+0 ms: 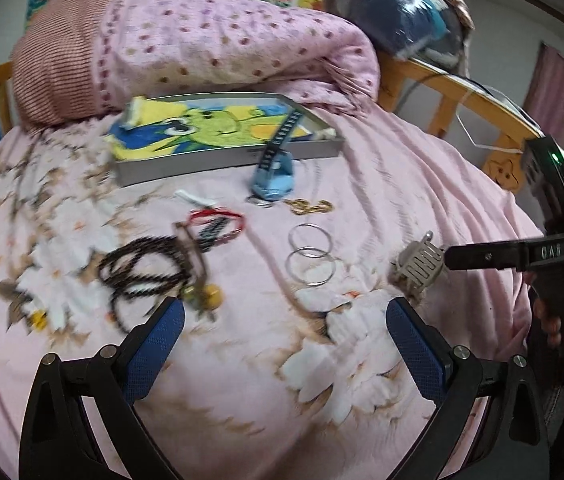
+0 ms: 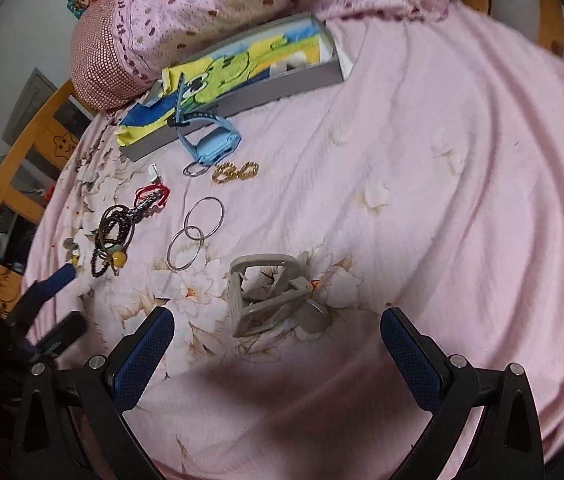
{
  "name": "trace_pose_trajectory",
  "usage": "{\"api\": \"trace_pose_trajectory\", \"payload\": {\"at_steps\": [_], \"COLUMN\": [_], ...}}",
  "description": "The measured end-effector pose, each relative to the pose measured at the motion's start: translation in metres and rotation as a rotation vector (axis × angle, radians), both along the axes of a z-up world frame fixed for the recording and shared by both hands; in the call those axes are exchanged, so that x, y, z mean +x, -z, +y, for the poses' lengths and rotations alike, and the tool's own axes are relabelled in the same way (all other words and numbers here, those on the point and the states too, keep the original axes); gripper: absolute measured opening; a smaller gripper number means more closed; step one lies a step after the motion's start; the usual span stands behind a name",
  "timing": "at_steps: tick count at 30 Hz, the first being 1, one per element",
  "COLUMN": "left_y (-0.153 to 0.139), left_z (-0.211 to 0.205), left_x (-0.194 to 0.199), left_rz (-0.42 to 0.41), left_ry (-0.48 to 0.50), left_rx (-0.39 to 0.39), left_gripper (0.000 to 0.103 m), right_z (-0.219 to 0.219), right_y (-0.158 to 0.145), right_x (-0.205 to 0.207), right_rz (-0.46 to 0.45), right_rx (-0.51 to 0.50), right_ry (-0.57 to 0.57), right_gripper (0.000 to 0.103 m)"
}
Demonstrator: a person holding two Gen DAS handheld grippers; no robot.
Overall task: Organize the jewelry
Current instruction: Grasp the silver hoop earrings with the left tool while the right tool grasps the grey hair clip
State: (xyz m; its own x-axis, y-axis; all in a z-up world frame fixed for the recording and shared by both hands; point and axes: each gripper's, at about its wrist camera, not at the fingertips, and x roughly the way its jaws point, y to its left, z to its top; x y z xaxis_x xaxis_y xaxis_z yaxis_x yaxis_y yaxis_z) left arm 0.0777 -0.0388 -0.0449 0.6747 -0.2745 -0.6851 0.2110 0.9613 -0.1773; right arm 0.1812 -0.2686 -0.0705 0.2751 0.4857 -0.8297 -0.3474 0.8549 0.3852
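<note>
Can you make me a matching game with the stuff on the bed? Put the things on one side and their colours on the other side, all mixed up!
Things:
1. watch
2. hair clip
3. string bracelet
4. little chain

Colours:
A. gold
B. red
C. light blue
D. grey-beige

Right pairs: 1-C, 2-D, 3-B, 4-A.

The watch leans on the grey box, the chain lies just beside it, and the hair clip is closest to the right gripper.

Shiny metal bangles (image 2: 195, 232) on soft cloth bedspread (image 2: 422, 200).
</note>
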Motion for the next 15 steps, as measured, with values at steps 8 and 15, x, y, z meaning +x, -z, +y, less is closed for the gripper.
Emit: {"api": "trace_pose_trajectory", "payload": {"at_steps": [8, 15], "left_y": [0.021, 0.038], "left_z": [-0.027, -0.046], "left_x": [0.040, 0.064], "left_rz": [0.023, 0.036], "left_ry": [0.119, 0.202], "left_rx": [0.050, 0.104], "left_gripper": [0.063, 0.051], "right_z": [-0.011, -0.015], "right_y": [0.020, 0.023], "right_x": [0.019, 0.025], "right_rz": [0.078, 0.093], "right_rx": [0.084, 0.115], "right_ry": [0.043, 0.050], "right_gripper": [0.081, 0.080]}}
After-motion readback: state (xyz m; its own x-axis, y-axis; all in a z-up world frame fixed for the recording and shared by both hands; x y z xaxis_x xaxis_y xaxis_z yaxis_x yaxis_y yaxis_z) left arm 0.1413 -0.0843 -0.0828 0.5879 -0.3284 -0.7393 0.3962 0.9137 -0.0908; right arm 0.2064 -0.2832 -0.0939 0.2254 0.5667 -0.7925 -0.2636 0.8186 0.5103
